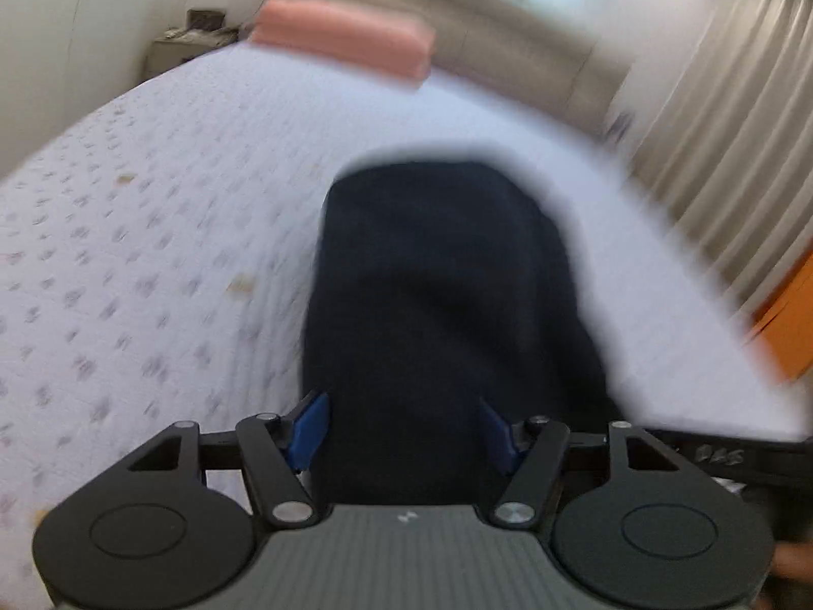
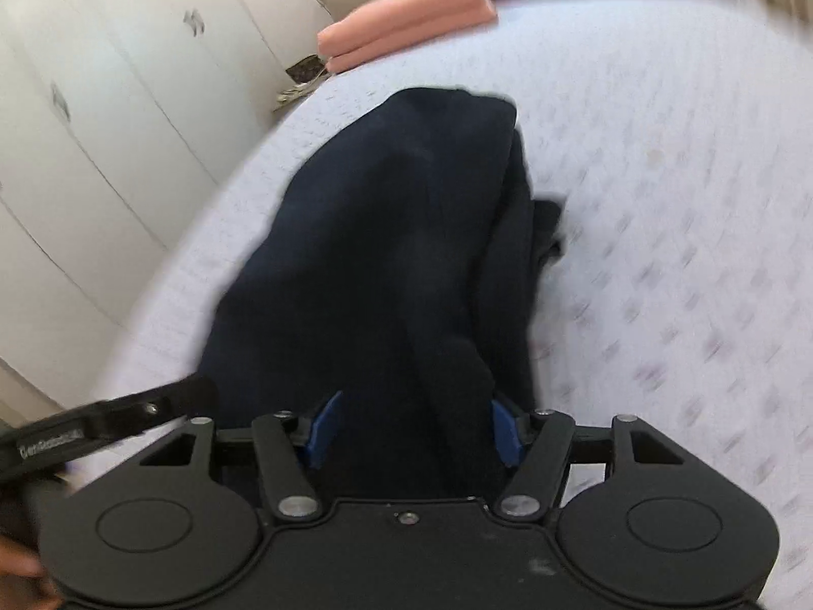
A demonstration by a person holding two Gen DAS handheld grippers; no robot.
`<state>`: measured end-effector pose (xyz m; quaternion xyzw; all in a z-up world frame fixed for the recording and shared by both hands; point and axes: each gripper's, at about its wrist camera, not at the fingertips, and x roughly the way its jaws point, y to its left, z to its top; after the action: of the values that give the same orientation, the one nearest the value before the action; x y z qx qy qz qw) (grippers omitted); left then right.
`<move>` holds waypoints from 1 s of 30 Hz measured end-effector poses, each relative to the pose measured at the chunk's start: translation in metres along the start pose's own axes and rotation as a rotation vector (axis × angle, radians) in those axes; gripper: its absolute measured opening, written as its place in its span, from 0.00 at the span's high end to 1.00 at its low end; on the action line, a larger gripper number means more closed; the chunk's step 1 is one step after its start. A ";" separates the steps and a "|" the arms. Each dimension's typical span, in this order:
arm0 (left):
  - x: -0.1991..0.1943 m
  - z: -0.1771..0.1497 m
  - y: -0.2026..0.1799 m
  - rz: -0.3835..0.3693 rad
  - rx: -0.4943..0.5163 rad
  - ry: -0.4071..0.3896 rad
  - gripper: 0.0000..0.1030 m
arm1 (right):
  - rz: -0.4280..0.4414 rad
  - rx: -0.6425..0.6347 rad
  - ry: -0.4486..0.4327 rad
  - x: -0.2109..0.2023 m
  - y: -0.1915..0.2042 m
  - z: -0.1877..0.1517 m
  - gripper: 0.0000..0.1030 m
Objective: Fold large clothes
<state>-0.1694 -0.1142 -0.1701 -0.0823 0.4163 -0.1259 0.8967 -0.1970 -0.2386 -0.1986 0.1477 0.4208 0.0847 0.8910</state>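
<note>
In the left wrist view, a dark navy fabric garment (image 1: 437,295) is seen draped over a bed with a white patterned quilted cover (image 1: 152,254), its near end running between the blue-padded fingers of the left gripper (image 1: 404,432). The fingers stand apart with cloth filling the gap — whether they pinch it cannot be told. A folded pink blanket (image 1: 345,40) lies at the far end of the bed.

In the right wrist view, the same garment (image 2: 386,254) is shown bunched lengthwise, with loose layers spilling to one side. It passes between the spread fingers of the right gripper (image 2: 409,432); a grip cannot be confirmed. The folding is judged partly done — a neat, compact stack is not yet formed.
</note>
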 end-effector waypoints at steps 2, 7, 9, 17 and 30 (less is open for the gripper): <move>0.001 -0.012 -0.004 0.050 0.021 0.013 0.29 | -0.073 -0.048 0.097 0.010 -0.013 -0.019 0.27; -0.026 -0.022 0.020 -0.046 -0.122 0.083 0.38 | -0.068 0.102 0.151 -0.014 -0.040 -0.038 0.27; -0.045 -0.025 0.011 -0.016 -0.073 0.052 0.38 | -0.036 0.210 0.141 -0.036 -0.052 -0.042 0.26; -0.110 -0.030 -0.051 -0.022 -0.033 -0.062 0.38 | -0.166 0.098 -0.042 -0.130 -0.016 -0.031 0.22; -0.247 -0.014 -0.120 -0.032 0.153 -0.326 0.29 | -0.225 -0.060 -0.302 -0.234 0.047 -0.036 0.16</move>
<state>-0.3529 -0.1567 0.0306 -0.0395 0.2534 -0.1565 0.9538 -0.3743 -0.2515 -0.0346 0.0842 0.2934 -0.0260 0.9519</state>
